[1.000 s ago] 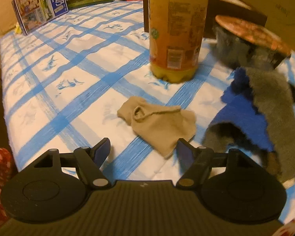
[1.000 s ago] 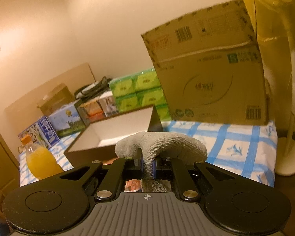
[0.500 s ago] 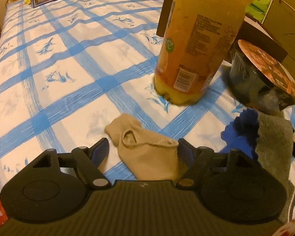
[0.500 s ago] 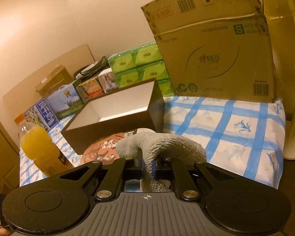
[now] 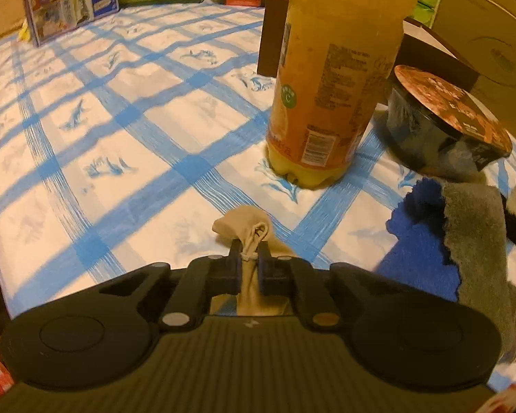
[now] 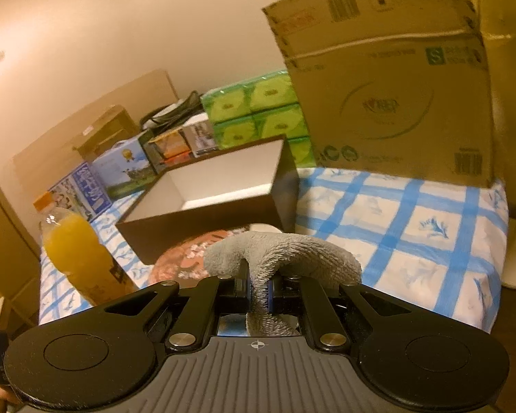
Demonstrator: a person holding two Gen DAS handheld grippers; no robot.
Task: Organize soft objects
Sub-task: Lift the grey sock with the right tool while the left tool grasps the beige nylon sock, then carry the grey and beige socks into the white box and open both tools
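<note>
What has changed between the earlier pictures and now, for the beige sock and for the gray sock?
The left hand-held gripper came forward over the beige sock, and its jaws have just been closing; they now pinch the sock between them on the blue-checked sheet. The right hand-held gripper stayed shut on the gray fluffy sock. The juice bottle and the open box stand as before.

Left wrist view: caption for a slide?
Left hand-held gripper shut on beige sock on blue-checked sheet, orange bottle behind.

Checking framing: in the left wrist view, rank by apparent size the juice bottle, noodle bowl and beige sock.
1. Juice bottle, largest though cropped.
2. Noodle bowl.
3. Beige sock, smallest, partly hidden by the gripper.
</note>
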